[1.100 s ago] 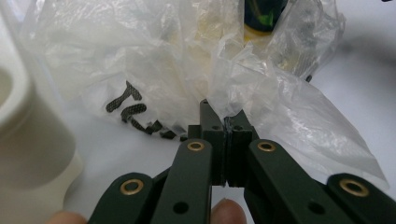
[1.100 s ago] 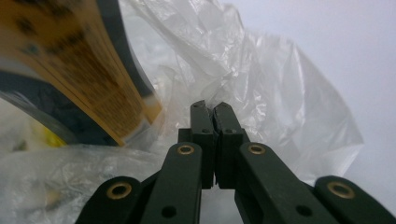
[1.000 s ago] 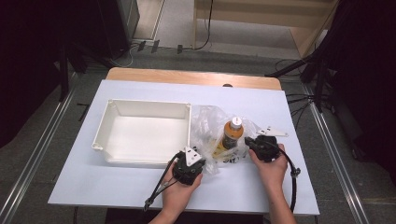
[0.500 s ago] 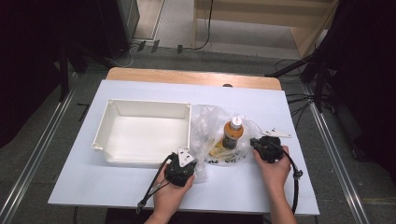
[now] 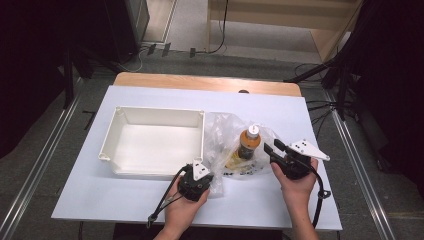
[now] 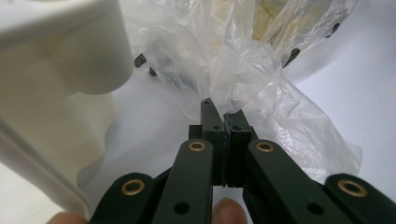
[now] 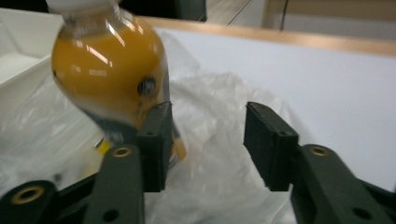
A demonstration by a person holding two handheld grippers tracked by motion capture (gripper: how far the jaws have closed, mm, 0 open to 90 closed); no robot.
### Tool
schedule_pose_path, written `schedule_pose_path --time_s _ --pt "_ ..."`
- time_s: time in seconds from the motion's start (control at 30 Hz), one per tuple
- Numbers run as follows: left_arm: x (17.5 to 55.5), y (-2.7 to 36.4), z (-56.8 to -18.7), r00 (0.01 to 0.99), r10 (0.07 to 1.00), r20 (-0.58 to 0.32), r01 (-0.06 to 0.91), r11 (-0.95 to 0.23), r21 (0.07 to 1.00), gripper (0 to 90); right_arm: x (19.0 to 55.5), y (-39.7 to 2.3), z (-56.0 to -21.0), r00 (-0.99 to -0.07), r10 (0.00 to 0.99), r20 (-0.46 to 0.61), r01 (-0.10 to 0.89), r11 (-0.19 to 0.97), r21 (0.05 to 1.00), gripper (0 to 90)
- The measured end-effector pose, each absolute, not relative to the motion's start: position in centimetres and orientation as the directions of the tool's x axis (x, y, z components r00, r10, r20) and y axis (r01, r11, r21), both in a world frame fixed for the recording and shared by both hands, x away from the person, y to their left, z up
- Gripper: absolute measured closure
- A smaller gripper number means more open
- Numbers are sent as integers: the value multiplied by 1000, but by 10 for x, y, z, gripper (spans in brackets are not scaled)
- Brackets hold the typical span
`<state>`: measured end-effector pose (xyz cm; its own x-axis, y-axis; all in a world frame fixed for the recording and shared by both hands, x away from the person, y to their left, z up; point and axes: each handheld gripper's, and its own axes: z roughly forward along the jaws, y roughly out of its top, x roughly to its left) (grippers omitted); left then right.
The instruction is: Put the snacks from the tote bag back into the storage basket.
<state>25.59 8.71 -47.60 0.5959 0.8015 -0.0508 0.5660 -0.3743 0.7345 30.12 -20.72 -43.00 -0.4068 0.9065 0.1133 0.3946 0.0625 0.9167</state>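
A clear plastic bag [image 5: 220, 135] lies crumpled on the white table, right of a white tray [image 5: 150, 111]. An orange juice bottle [image 5: 248, 142] with a white cap stands upright in the bag. My left gripper [image 5: 209, 176] is at the bag's near left corner. In the left gripper view, that gripper [image 6: 219, 109] is shut on a bunched fold of the bag [image 6: 243, 65]. My right gripper [image 5: 272, 147] hovers just right of the bottle, pointing left. Its jaws [image 7: 205, 116] have just been opening and pinch nothing. The bottle [image 7: 109, 70] rises behind its left jaw, and the bag [image 7: 210, 177] lies below.
The tray's corner [image 6: 60, 60] sits close on the left of my left gripper. A wooden strip [image 5: 207, 82] runs along the table's far edge. Bare white tabletop [image 5: 310, 115] stretches right of the bag, and a black cable [image 5: 317, 200] trails from the right gripper.
The right gripper has opened, let go of the bag's right side and lifted a little. The left gripper has stayed shut on the bag.
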Motion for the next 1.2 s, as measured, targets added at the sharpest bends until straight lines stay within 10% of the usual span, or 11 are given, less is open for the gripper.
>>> schedule_pose_path --time_s 0.27,1.2 --pt "253 89 -474 600 798 -52 545 -360 757 826 332 -186 -460 -407 902 146 542 109 833 900" --pt "253 94 -412 617 765 -187 419 -118 901 504 338 -183 -483 -377 907 187 661 122 741 900"
